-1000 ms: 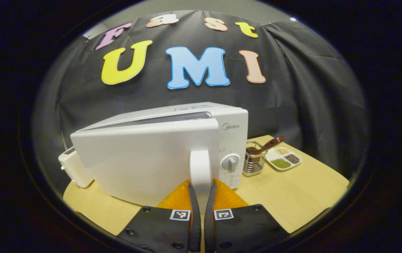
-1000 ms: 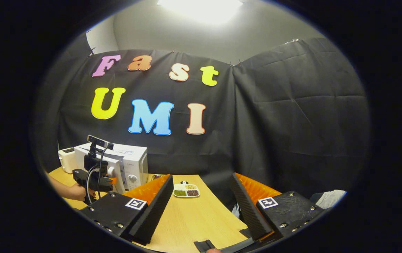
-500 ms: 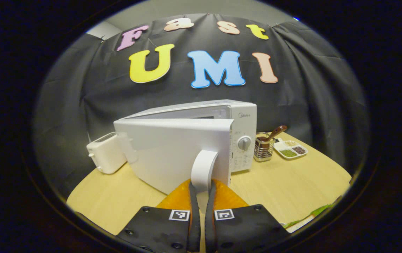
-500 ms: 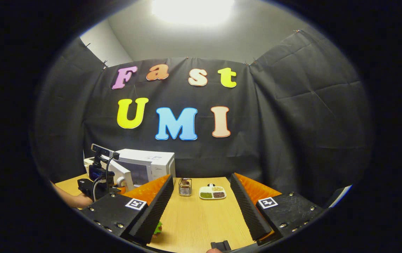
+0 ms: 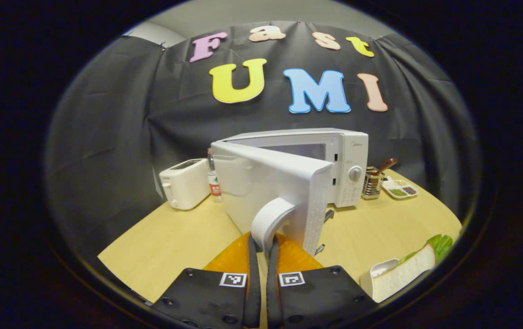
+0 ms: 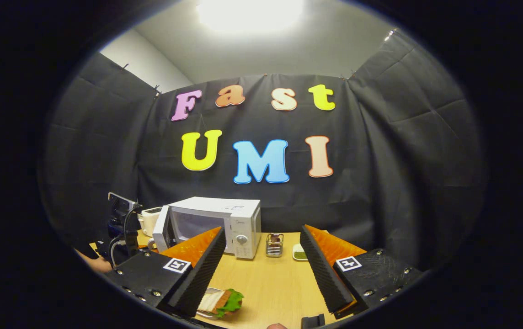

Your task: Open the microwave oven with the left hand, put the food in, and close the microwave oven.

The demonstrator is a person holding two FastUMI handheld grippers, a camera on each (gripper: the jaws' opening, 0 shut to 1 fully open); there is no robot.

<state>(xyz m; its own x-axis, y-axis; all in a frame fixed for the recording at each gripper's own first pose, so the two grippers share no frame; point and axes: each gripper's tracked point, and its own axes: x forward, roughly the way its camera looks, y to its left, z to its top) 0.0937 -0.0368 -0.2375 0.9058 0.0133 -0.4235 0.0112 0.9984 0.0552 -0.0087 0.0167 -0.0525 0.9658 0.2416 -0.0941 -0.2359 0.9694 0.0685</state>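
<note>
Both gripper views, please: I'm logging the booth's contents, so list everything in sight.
microwave: one, white, back of table, door swung open
door handle: one, white, between the left fingers
toaster: one, white, left of microwave
bottle: one, clear, between toaster and microwave
utensil holder: one, metal, right of microwave
divided dish: one, white, far right
sandwich: one, with green lettuce, near table edge
table: one, light wood
left gripper: black and orange, clamped on handle
right gripper: black and orange, open above the table

From the left gripper view we look close along the table [image 5: 174, 237] at the microwave [image 5: 289, 183]. From the right gripper view we face it from farther back [image 6: 216, 224], sharing the table [image 6: 266, 283].
</note>
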